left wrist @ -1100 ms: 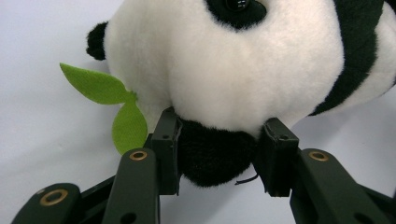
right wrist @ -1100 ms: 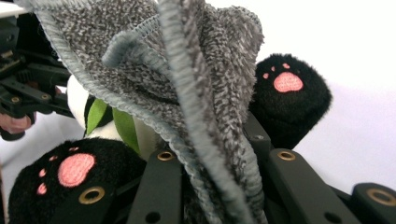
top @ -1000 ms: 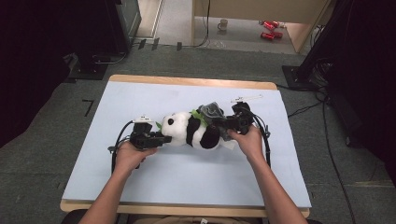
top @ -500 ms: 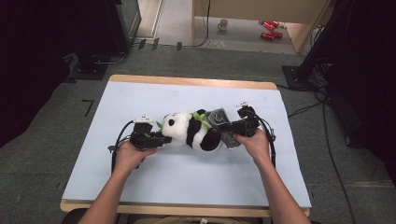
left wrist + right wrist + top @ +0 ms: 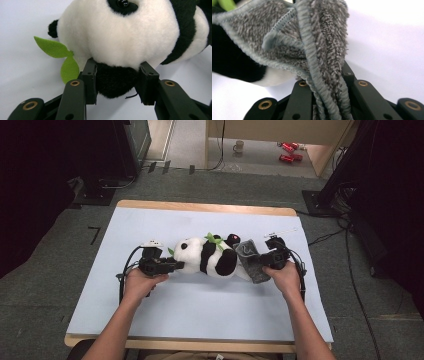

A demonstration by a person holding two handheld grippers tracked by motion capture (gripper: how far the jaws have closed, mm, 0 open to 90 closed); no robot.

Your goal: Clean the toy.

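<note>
Table-top panda (image 5: 207, 256), black ear (image 5: 113, 80) close-up

Wooden table (image 5: 200, 207) w/ a pale blue mat (image 5: 200, 305) covering most of the top; bare wood shows along far and near edges. Grey carpet floor (image 5: 45, 285) around it. Black curtains (image 5: 30, 180) at left and right. Beyond far edge, a lit strip of pale floor w/ a mug (image 5: 239, 146), red cans (image 5: 287, 151), cables (image 5: 345, 235) near right corner.
</note>
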